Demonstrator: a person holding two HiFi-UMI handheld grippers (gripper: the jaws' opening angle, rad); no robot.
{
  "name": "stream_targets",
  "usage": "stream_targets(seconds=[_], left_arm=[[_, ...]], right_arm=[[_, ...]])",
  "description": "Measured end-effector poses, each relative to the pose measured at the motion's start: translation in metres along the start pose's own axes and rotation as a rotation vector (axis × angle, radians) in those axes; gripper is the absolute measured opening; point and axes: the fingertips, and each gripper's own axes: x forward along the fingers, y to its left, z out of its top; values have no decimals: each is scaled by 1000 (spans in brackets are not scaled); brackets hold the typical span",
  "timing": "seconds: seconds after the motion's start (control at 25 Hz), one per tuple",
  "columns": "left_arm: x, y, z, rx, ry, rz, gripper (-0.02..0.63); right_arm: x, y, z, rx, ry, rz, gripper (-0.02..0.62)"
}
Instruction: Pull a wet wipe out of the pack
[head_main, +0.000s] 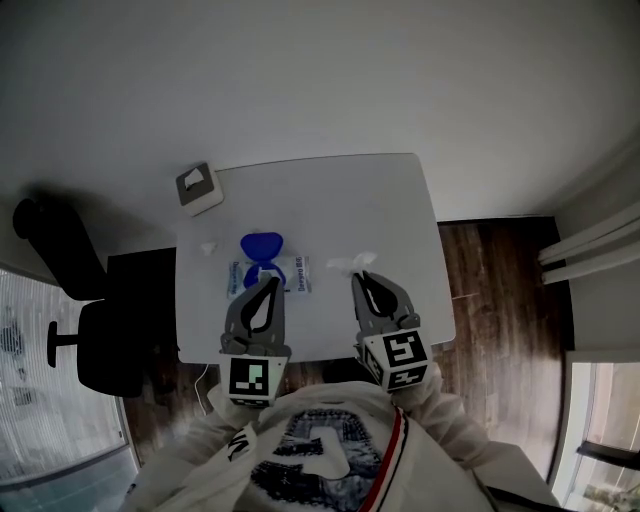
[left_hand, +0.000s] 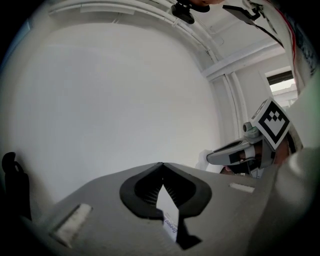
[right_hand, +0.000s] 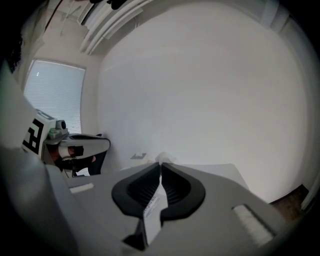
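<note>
Right tongs (right_hand: 160, 165): clenched, pads meeting at the tips, grasping a crumpled white wipe (head_main: 350, 262). The right gripper view shows the wipe as a small white bunch poking out just past the closed tips. In the head view it sits at the tong tip over the surface (head_main: 380, 200), right of the pack (head_main: 298, 273) and apart from it.

Left tongs (left_hand: 162, 165): also clenched, tips together. In the head view the tips sit over the pack's near edge, on the near side of the blue lid (head_main: 262, 245). Can't tell whether they pinch the pack or just sit over it. The left gripper view shows only bare wall beyond the tips.

Both gripper views show a white printed strip in the gap behind the tips. Can't tell what it is.

Pack: lies on the white surface, left of centre. The lid is open on its far side, and there is a white label at its right end.

Layout: both tongs are side by side near the surface's near edge, pointing toward the far wall. The left is over the pack and the right is to the right of it. Each shows at the side of the other's view.

Other: small box (head_main: 198, 188) on the far left corner, white scrap (head_main: 210, 245) just left of the lid, black chair (head_main: 85, 330) on the floor left of the surface.
</note>
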Motion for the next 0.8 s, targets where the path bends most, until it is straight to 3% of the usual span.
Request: stream_targets(seconds=[0.8], left_arm=[[-50, 14, -4, 4, -49, -60, 3]], right_arm=[[-18, 58, 0, -21, -17, -43, 17]])
